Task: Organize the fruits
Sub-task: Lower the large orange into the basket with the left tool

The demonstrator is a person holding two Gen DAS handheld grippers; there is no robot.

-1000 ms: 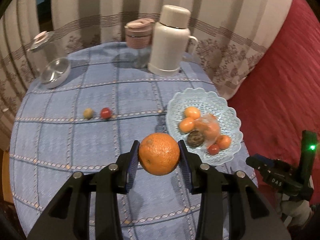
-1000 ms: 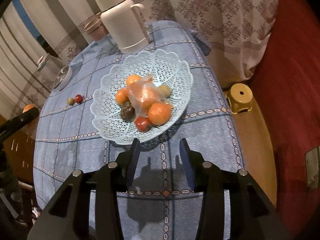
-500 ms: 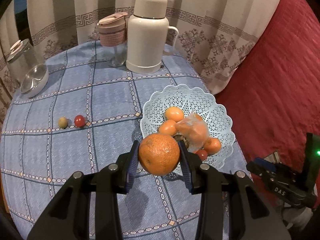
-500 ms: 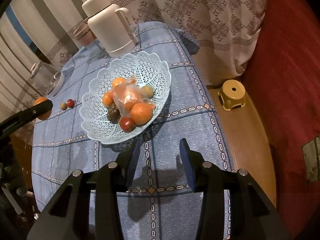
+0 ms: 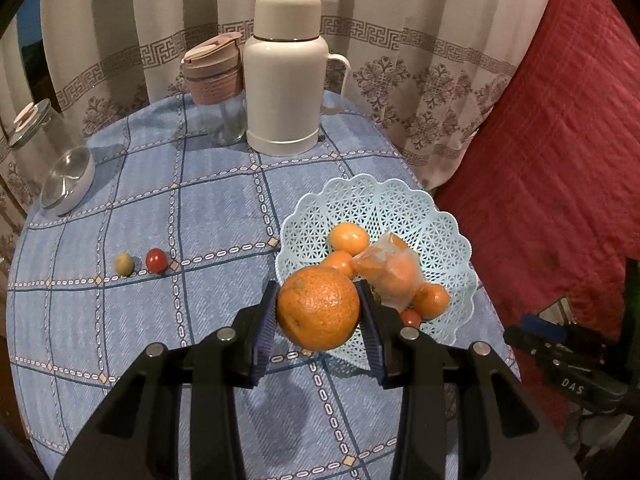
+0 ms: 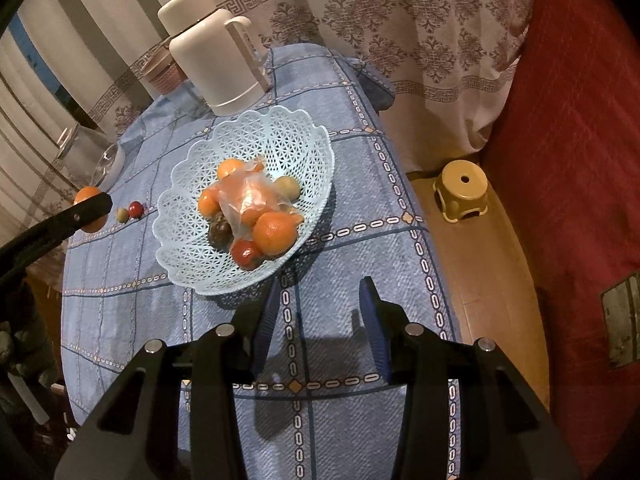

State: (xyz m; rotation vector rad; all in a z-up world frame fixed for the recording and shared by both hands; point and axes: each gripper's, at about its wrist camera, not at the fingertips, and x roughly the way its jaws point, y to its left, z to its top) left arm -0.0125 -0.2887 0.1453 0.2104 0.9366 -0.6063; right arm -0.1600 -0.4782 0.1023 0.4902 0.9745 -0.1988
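My left gripper [image 5: 320, 312] is shut on a large orange [image 5: 319, 307] and holds it above the near left rim of the light blue lattice basket [image 5: 384, 208]. The basket holds several small oranges, a plastic bag of fruit [image 5: 390, 270] and a red tomato [image 5: 410, 317]. A green fruit [image 5: 124, 264] and a red tomato [image 5: 156, 260] lie on the blue cloth to the left. My right gripper [image 6: 320, 300] is open and empty, near the basket [image 6: 280, 136]. The left gripper with the orange [image 6: 89, 196] shows at that view's left edge.
A white thermos [image 5: 284, 72], a pink-lidded glass cup [image 5: 218, 92], a glass jar [image 5: 36, 128] and a round lid [image 5: 68, 180] stand at the table's back. A red sofa [image 5: 560, 160] is on the right. A yellow stool [image 6: 462, 190] stands on the floor.
My left gripper has carried the orange right and forward, from over the cloth to the basket's near rim. My right gripper has drawn back a little and stays open.
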